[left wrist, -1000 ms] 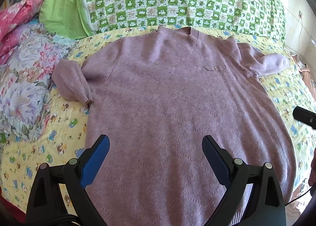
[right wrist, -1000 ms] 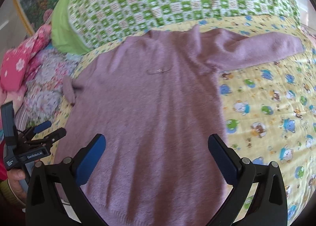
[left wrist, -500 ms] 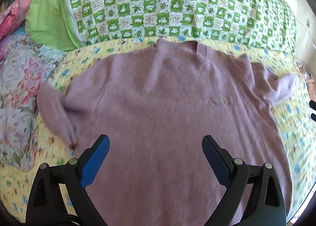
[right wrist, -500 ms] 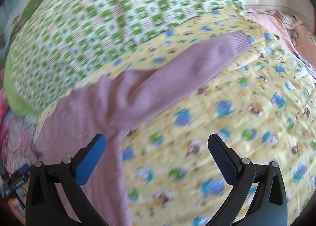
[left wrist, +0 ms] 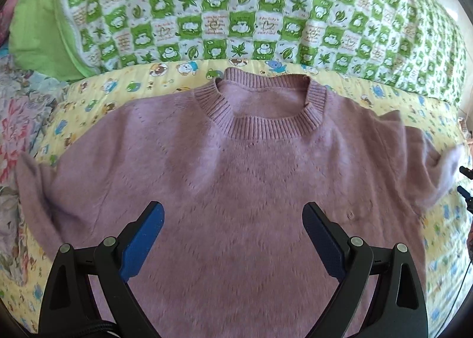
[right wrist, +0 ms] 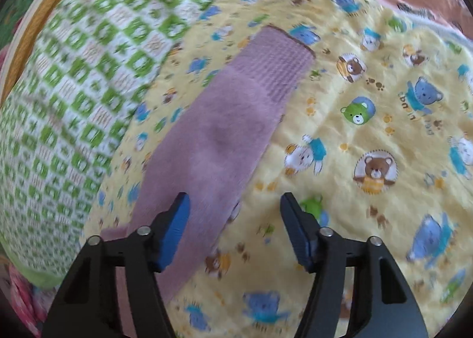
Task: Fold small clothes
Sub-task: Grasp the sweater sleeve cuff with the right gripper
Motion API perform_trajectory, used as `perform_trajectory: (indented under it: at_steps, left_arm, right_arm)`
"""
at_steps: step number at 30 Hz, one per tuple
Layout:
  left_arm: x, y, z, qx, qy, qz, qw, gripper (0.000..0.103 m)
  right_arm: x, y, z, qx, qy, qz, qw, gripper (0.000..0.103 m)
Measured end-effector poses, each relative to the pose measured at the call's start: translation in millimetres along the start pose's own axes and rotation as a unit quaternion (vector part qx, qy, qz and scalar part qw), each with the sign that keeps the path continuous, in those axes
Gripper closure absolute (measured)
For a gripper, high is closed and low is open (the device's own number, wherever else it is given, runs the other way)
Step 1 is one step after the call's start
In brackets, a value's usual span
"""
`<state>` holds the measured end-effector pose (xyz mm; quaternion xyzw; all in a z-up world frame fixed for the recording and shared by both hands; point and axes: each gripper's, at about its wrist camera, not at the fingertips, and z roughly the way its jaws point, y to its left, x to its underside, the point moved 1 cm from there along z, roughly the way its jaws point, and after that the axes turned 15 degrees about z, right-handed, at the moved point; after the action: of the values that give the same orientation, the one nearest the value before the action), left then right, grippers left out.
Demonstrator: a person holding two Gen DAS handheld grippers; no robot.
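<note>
Left gripper (left wrist: 233,221) hovers low-centre over the sweater (left wrist: 236,166), jaws wide. Right gripper (right wrist: 235,213) hangs over the sleeve (right wrist: 224,137) at frame centre, jaws parted, narrower, holding nothing.

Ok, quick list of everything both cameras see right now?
sweater: one, mauve, spread flat face up on the bedsheet
sleeve: one, mauve, stretched out on the bedsheet, ribbed cuff far end
bedsheet: one, yellow with cartoon bears, under the sweater
quilt: one, green and white checks, rolled behind the collar
floral blanket: one, pink and grey, left edge
left gripper: black, blue pads, open above the sweater chest
right gripper: black, blue pads, open at the sleeve
</note>
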<state>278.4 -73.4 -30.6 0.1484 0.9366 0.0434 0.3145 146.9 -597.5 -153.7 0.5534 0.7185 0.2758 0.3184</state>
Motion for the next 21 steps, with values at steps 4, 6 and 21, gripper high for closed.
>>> perform_trajectory:
  at_steps: [4,6,21]
  left_arm:
    - [-3.4,2.0,27.4,0.001,0.022,-0.005,0.9997,0.008]
    - [-1.4,2.7,41.2,0.004,0.040,-0.009,0.9992,0.008]
    - [26.6,30.7,8.8,0.050,0.030,-0.050,0.9970,0.008]
  right_arm:
    - [-10.7,-1.8,12.8,-0.045,0.006,0.026,0.999,0.057]
    - [-12.2,2.7,15.7,-0.071,0.015,0.026,0.997,0.078]
    - [244.9,252.6,-52.2,-0.266,0.215,-0.371,0.863,0.090]
